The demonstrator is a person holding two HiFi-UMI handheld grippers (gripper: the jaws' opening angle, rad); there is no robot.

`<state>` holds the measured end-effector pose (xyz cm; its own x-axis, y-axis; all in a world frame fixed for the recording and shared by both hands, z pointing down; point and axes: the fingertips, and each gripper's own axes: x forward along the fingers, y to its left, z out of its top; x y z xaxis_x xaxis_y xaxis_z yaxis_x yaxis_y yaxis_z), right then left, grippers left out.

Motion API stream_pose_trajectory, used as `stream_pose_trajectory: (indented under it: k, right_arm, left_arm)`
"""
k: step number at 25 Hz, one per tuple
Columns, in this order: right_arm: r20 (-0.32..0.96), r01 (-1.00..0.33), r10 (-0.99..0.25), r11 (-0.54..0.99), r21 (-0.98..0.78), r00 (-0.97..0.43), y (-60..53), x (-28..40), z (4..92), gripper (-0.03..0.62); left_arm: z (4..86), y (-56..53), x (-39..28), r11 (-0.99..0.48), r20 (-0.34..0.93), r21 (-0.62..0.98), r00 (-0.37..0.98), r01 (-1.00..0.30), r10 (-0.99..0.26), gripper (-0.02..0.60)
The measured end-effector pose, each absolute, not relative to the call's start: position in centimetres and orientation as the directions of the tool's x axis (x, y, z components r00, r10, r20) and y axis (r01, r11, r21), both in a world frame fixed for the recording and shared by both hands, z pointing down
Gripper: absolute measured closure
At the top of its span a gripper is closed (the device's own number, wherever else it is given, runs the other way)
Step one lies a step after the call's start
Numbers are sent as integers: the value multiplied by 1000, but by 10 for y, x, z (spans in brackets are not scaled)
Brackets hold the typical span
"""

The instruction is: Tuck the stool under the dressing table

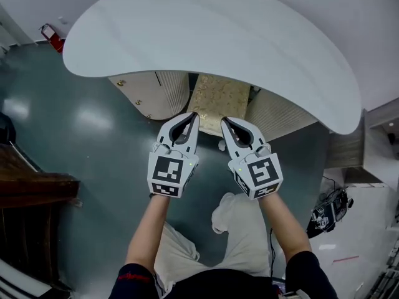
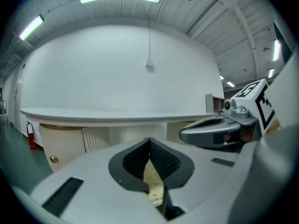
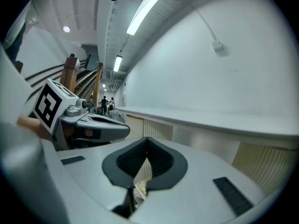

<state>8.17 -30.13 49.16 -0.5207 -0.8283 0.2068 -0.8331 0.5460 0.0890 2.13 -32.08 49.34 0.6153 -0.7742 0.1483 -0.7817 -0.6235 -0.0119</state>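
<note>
The dressing table's white curved top spans the upper part of the head view. Beneath it the stool's beige textured seat shows between two cabinets, its far part hidden by the top. My left gripper and right gripper hang side by side just in front of the stool, above the floor, both shut with nothing in them. In the left gripper view the left gripper points at the table edge, and a sliver of the beige seat shows below the jaws. The right gripper faces the same edge.
A rounded cabinet with gold knobs and a fluted cabinet flank the stool. A red fire extinguisher stands far left. Dark wooden furniture sits at the left, a black object at the right. My legs are below.
</note>
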Motion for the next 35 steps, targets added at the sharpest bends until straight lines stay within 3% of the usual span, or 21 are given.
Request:
stream_pose_trajectory:
  k: [16, 35]
  right_arm:
    - [193, -832, -820, 554, 27, -539, -277, 81, 273, 577]
    - [204, -813, -796, 583, 2, -570, -232, 78, 143, 577]
  left_arm:
    - [272, -291, 20, -616, 167, 9, 608, -788, -776, 565]
    - [136, -246, 19, -601, 140, 34, 599, -798, -788, 565]
